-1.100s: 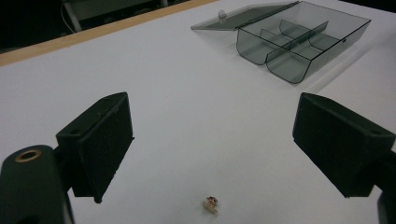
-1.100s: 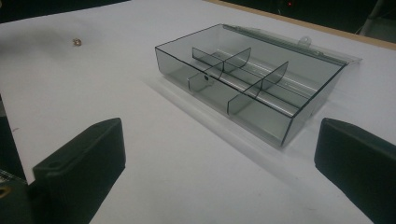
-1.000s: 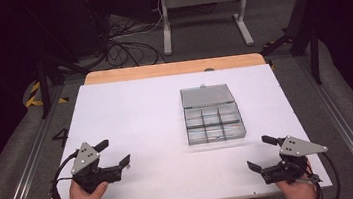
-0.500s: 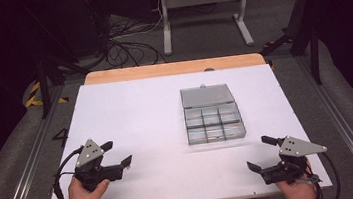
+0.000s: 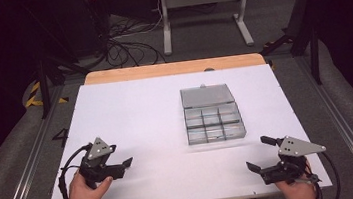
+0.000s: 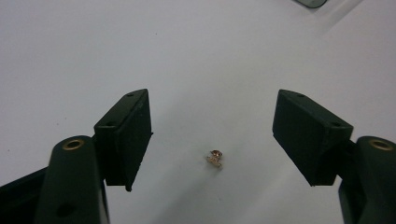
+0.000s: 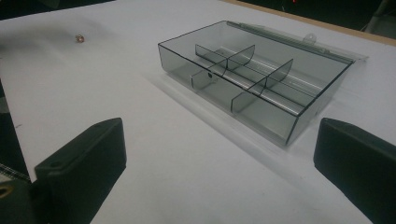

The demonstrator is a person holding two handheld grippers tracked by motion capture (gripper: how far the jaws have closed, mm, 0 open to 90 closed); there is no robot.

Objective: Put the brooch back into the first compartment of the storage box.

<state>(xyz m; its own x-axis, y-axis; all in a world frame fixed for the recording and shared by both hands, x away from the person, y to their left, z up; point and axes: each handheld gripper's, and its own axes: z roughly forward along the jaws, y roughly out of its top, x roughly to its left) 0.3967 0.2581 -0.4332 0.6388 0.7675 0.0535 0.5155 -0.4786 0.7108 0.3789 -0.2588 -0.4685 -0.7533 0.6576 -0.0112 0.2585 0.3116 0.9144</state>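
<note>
Left hand-held gripper (image 6: 212, 140) poised over a small metal part (image 6: 215, 158); right hand-held gripper (image 7: 219, 186) idle.

Near the bench's (image 5: 130, 110) front left corner, the part lies on the white surface between the left jaws, which have just been closing and stand spread, clear of it on both sides. The part is too small to show a long axis. The left hand is far nearer. Right of centre sits the open compartment box (image 5: 213, 120); at the front right corner the right jaws stand spread, holding nothing.

one small copper-coloured piece (image 6: 215, 158) is counted on the worktop (image 5: 136, 114), one clear compartment box (image 5: 213, 120) with six compartments, and two grippers.
</note>
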